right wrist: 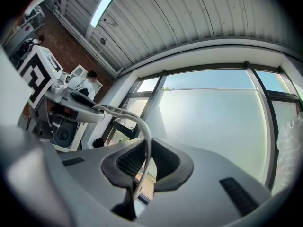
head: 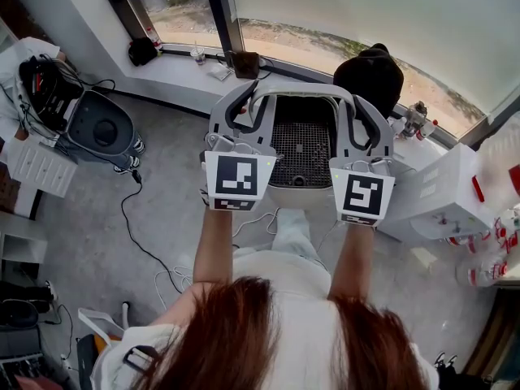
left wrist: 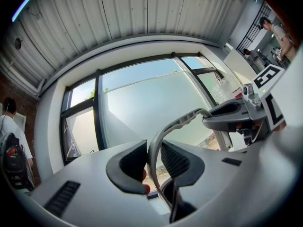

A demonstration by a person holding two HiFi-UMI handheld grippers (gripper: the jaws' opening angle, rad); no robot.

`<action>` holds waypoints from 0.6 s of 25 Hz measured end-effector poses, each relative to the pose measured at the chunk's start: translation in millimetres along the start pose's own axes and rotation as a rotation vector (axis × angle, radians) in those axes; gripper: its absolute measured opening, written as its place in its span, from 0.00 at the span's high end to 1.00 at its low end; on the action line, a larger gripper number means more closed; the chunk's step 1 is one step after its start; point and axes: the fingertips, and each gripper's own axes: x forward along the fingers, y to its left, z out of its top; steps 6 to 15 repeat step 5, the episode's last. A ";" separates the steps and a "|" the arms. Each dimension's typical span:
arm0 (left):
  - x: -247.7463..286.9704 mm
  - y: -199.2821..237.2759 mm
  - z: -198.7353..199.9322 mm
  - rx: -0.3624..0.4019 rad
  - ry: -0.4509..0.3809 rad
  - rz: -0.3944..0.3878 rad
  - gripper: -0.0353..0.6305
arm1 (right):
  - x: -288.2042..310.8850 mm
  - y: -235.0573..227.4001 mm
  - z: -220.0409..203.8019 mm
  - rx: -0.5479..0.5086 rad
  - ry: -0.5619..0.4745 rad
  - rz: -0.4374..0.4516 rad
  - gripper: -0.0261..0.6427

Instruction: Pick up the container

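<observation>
The container, a white tub with a dark mesh floor, hangs in front of the person's chest between the two tongs, apparently well clear of the grey floor below. It is carried only by its curved handle. The left gripper is clamped on the left part of that handle, and its own view shows the ribbed pads pressed against the pale bar from both sides. The right gripper is closed on the right part, where the bar looks much thinner between the pads. Both tongs point roughly level, so the load hangs from two narrow pinch points rather than resting on anything. The likeliest trouble is a slip: the handle is smooth and slim, and if either hand eases its squeeze the bar could slide through the pads and drop that side. If the handle pivots where it joins the tub, the tub could also swing or tip with any quick move. Pulling the hands apart or twisting them against each other could bend the bar or pry it out of one grip. A cable lies on the floor to the left and a window ledge stands ahead, so a dropped or swinging tub could strike either.
</observation>
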 end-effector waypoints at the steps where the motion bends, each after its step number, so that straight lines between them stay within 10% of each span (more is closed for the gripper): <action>1: 0.0 1.9 -0.3 0.000 0.000 0.000 0.80 | 1.3 1.2 0.7 0.000 0.000 0.001 0.88; 15: 1.4 8.9 -1.3 -0.004 0.002 0.002 0.80 | 7.4 4.8 3.6 -0.003 0.002 0.004 0.88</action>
